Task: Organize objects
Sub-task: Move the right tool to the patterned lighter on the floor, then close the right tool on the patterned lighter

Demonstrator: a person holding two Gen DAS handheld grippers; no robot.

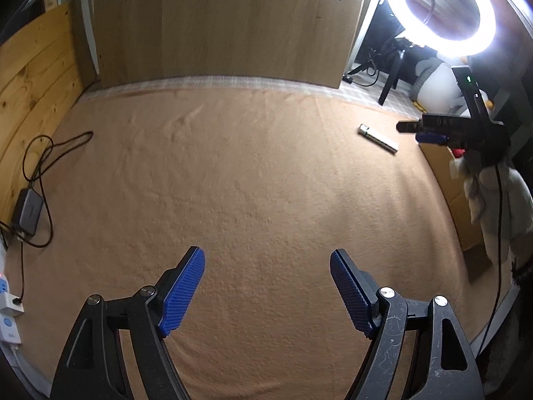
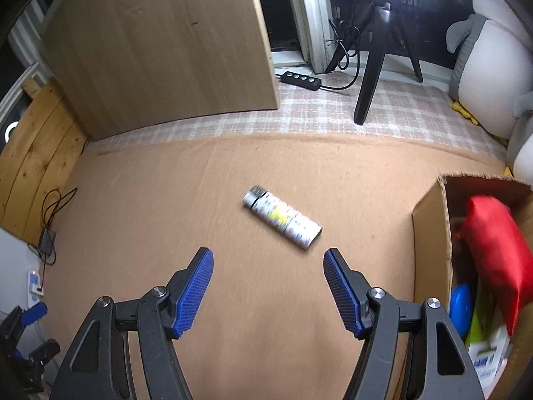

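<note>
Both tools spread wide and empty: right tool (image 2: pixel 268 293) tipped down with the tube (image 2: pixel 282 217) lying loose just ahead of its tips, likely lined up for a pick toward the box (image 2: pixel 429 233) at its right; left tool (image 1: pixel 266 293) over bare blanket (image 1: pixel 233 183). Beyond, a wood panel (image 2: pixel 160 43), tripod (image 2: pixel 373 66) and plush toy (image 2: pixel 483 76).

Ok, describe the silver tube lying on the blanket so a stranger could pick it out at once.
Find the tan blanket spread over the floor, then the open cardboard box at its right edge. Just left of the box lies a silver tube, alone on the blanket, cylindrical, with a ribbed cap and a yellow-marked label.
</note>
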